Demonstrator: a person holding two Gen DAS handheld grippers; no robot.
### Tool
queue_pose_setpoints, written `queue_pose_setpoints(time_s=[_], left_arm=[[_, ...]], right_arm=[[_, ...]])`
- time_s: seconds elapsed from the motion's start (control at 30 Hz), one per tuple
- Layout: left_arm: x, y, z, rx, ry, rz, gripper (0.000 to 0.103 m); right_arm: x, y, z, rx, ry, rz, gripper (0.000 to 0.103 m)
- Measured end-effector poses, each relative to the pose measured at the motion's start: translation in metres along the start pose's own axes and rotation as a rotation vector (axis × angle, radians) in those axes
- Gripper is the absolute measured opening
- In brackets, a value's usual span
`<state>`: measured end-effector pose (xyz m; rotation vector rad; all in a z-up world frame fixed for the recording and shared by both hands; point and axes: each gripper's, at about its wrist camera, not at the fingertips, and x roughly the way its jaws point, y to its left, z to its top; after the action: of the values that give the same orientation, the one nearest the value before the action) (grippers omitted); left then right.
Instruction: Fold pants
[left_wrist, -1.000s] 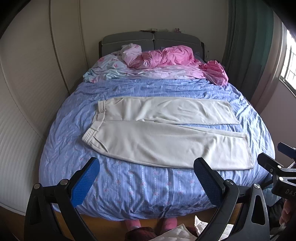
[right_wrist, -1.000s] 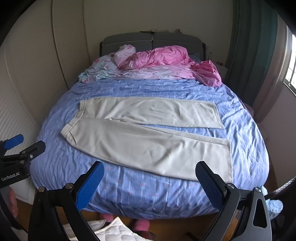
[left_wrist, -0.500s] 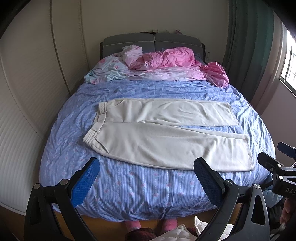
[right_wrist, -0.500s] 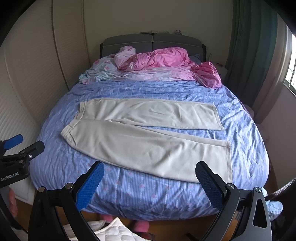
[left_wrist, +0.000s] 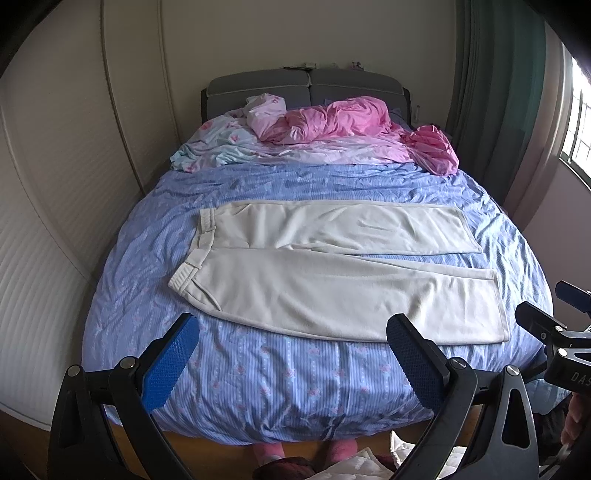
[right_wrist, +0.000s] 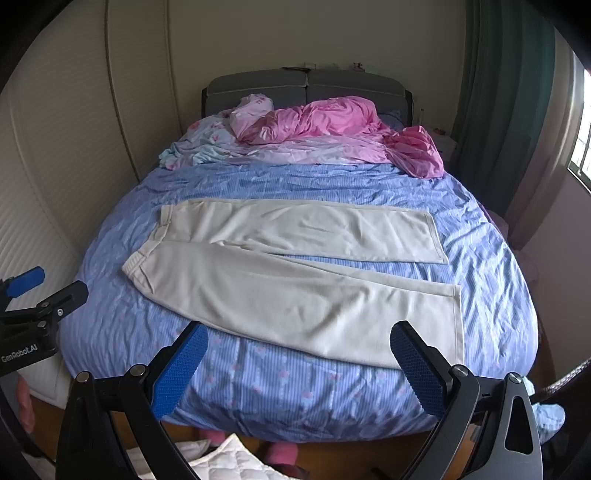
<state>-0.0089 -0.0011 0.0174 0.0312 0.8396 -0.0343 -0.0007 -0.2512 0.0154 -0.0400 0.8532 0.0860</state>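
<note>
Soft, light cream pants (left_wrist: 332, 280) flat on blue duvet (left_wrist: 295, 380), best pinched at waistband and hem; left gripper (left_wrist: 295, 354) and right gripper (right_wrist: 299, 362) both released, empty.

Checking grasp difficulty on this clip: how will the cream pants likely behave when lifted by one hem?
The pants lie flat and limp, so they'll probably drape and sag. The rumpled blue bedspread may drag along. Both tongs, left and right, are open.

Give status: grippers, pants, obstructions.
Left gripper and right gripper open, empty, short of the bed. Cream pants flat, unfolded, legs apart on blue bedspread. Nothing on them.
</note>
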Motion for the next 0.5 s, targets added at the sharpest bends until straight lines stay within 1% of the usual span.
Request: queue_pose_setpoints(time_s=[0.5], left_arm=[[0.0000, 0.0028, 0.0035, -0.001, -0.004, 0.004, 0.103]], right_arm=[[0.0001, 0.0017, -0.0018, 0.003, -0.002, 0.000, 0.100]])
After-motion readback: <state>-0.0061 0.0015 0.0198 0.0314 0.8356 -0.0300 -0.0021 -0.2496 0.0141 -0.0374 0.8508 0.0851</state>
